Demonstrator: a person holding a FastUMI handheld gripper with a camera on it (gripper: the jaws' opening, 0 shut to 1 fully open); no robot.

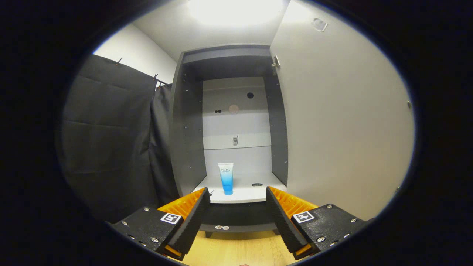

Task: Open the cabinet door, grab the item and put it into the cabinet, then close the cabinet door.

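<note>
Claw point(237, 216) wide open, gripping nothing, fingers point(192, 221) spread with a clear gap between them. Below and between the fingers, pale wooden floor point(236, 251). Just ahead, the dark plinth of the cabinet point(188, 147), then its white bottom shelf point(240, 194) at about fingertip height. Tube point(225, 178) upright on its cap on that shelf, beyond the fingertips, slightly nearer the left finger, well apart from both. Small dark round spot point(257, 184) on the shelf right of the tube. Further back, pale rear panel with a few holes and a small fitting. To the right, door point(343, 122) swung fully open, hinge point(275, 62) near the top. To the left, black cloth point(111, 147) hanging beside the cabinet. Above, white ceiling with a bright lamp point(236, 11).
</note>
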